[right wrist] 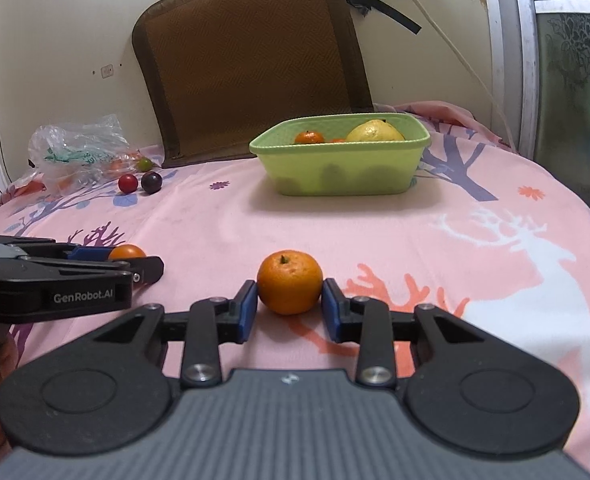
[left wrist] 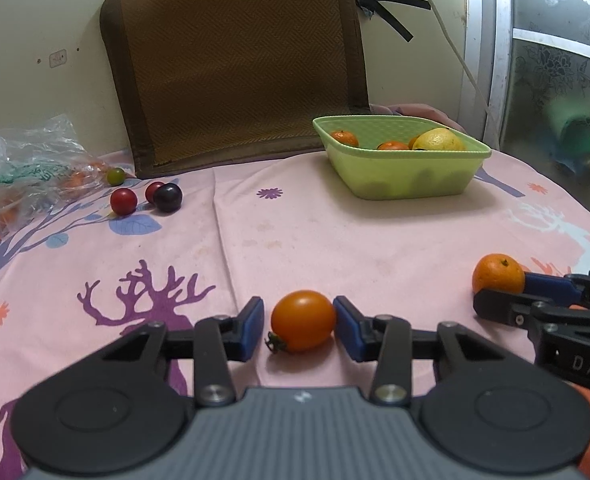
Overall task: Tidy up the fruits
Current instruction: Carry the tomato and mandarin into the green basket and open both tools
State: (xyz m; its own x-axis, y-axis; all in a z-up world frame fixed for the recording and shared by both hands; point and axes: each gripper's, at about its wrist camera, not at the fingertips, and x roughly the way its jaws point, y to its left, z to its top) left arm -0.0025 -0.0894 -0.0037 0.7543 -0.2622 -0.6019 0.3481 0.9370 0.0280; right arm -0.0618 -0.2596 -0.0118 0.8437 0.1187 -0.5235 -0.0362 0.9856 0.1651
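Two tools bracket two fruits; the tub is part-filled.

Nearest, the left tool [left wrist: 299, 328] stands open around an orange tomato [left wrist: 302, 320], a gap showing at its left pad, while the right tool [right wrist: 290, 308] has its pads against a mandarin [right wrist: 290, 282], both fruits resting on the pink cloth [right wrist: 475, 240]. Farther off, the green tub [right wrist: 341, 168] already holds mandarins and a yellow fruit; small plums [left wrist: 147, 196] by the plastic bag [left wrist: 27, 160] remain outside.
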